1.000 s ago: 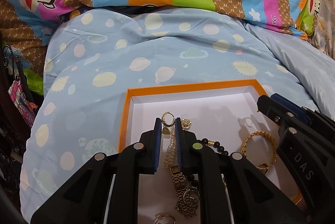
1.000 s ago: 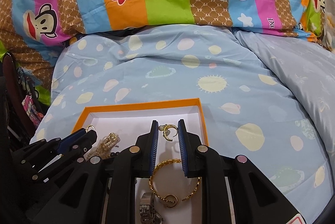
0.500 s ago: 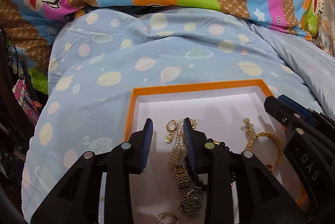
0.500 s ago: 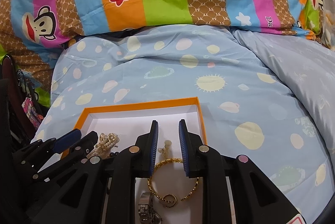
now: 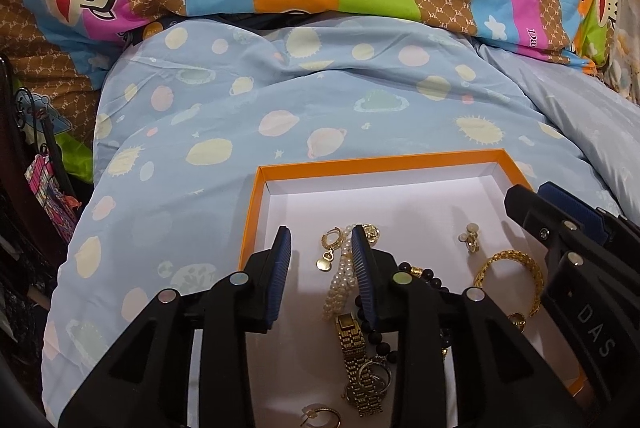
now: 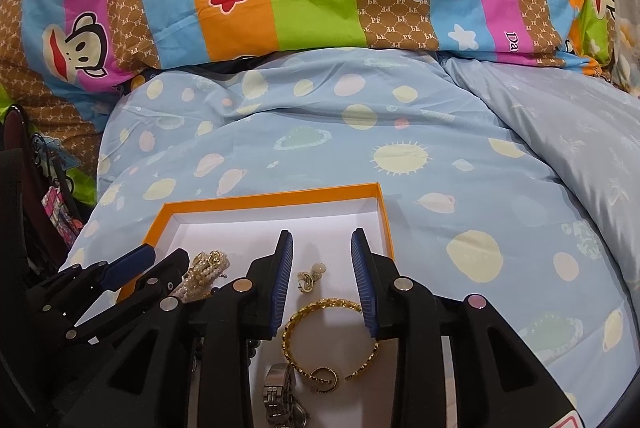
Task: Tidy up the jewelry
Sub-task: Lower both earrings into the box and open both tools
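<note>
Both tools are spread wide and hold nothing. The left tool [image 5: 322, 248] and right tool [image 6: 322, 254] hang over the orange box [image 5: 376, 164] on the bed. The gold earring [image 5: 330, 248] lies inside the box.

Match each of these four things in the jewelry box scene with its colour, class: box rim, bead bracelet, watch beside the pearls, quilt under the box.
Things:
1. box rim
2. bead bracelet
3. watch
4. quilt

Colours:
A. gold
B. light blue with pale spots
C. orange
D. black

Pairs: 1-C, 2-D, 3-A, 4-B
</note>
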